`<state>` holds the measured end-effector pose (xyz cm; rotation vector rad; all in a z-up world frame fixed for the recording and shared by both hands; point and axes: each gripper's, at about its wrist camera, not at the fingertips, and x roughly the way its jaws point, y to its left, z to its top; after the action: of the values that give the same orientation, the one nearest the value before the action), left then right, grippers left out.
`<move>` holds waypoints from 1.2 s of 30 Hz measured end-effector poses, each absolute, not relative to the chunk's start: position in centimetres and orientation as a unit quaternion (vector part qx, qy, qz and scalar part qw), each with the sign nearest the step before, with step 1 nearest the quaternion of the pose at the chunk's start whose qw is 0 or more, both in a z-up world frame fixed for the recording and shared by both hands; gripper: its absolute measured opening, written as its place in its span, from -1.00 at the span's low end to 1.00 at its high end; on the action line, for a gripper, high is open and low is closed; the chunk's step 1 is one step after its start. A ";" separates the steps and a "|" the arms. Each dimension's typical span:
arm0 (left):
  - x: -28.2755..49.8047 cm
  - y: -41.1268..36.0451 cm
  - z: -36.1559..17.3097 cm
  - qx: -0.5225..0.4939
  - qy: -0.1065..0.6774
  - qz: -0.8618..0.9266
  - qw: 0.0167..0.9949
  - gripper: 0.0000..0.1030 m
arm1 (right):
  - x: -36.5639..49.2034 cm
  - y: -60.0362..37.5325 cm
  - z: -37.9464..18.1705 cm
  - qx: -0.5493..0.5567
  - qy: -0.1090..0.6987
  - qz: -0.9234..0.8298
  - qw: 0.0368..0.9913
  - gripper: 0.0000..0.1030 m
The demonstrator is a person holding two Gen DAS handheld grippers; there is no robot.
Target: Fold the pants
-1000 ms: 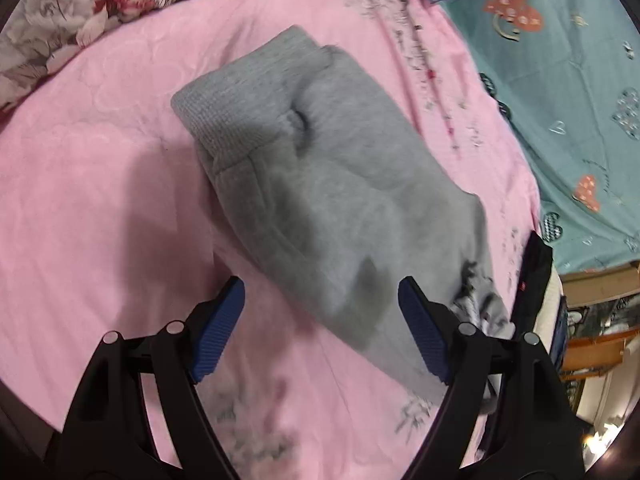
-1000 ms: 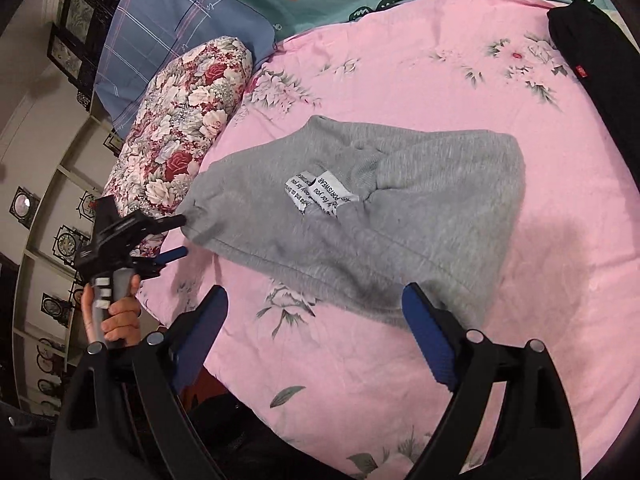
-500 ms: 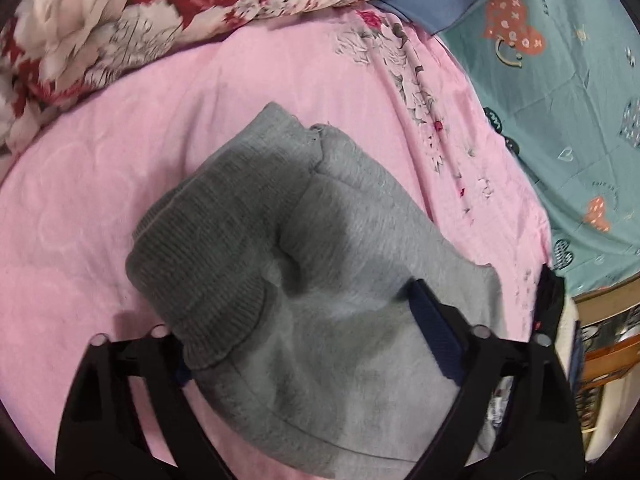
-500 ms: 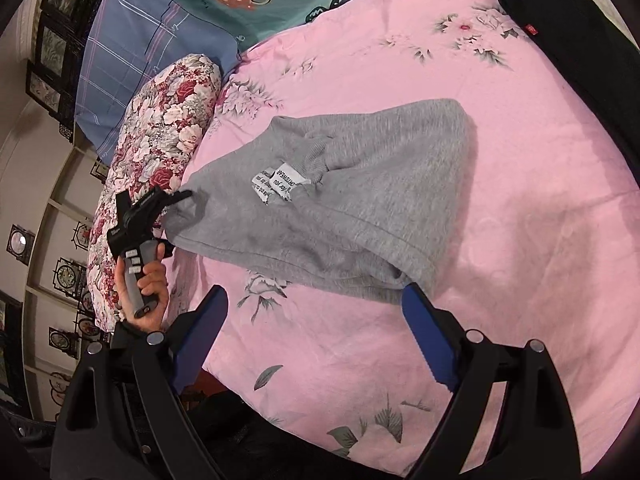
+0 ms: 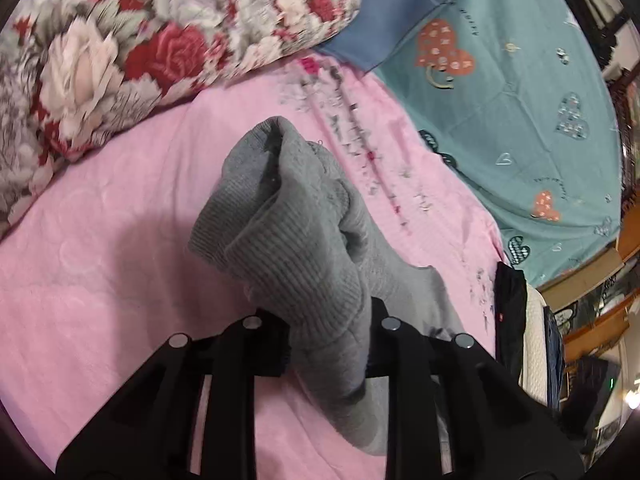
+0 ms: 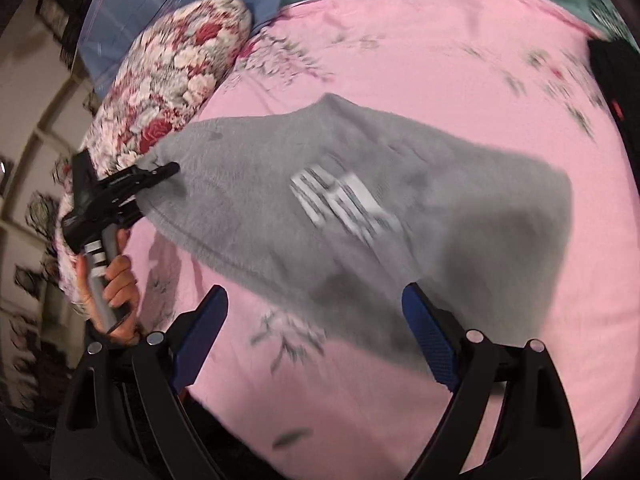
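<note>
The grey pants point(image 6: 360, 200) lie folded on the pink bed sheet point(image 6: 460, 80), with white care labels point(image 6: 344, 204) facing up. My left gripper point(image 5: 326, 344) is shut on the ribbed waistband end point(image 5: 296, 248) and bunches it up between its jaws. It also shows in the right wrist view point(image 6: 160, 176) at the pants' left edge, held by a hand. My right gripper point(image 6: 316, 336) is open and empty, just above the near edge of the pants.
A floral pillow point(image 5: 120, 52) lies at the head of the bed, with a blue pillow point(image 5: 400, 4) and a teal heart-print quilt point(image 5: 520, 100) beyond. Dark folded clothes point(image 5: 510, 312) sit at the sheet's right edge. The bed edge is near in the right wrist view.
My left gripper moved onto the waistband and shut on it, lifting and bunching the fabric. My right gripper moved closer to the pants and stays open.
</note>
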<state>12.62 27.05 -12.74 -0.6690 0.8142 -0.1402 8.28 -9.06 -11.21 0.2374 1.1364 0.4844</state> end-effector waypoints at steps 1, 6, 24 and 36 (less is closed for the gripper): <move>12.5 26.9 -12.3 -0.316 0.384 -0.074 0.864 -0.56 | 9.5 -7.8 -11.0 0.094 0.527 0.230 0.813 0.73; 13.0 26.2 -11.5 -0.289 0.389 -0.079 0.871 -0.56 | 15.7 -1.9 -10.7 0.012 0.498 0.252 0.829 0.72; 13.4 21.6 -8.4 -0.196 0.375 -0.117 0.899 -0.56 | 19.6 -0.1 -16.0 0.093 0.586 0.258 0.763 -0.91; 8.4 2.8 -4.2 -0.041 0.357 -0.275 0.892 -0.56 | 9.5 -21.1 -8.2 0.213 0.460 0.119 0.854 -0.64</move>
<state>8.38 2.78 -4.16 -0.0843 0.7415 -0.5710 9.48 -21.09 -8.21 0.4473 0.9683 0.2502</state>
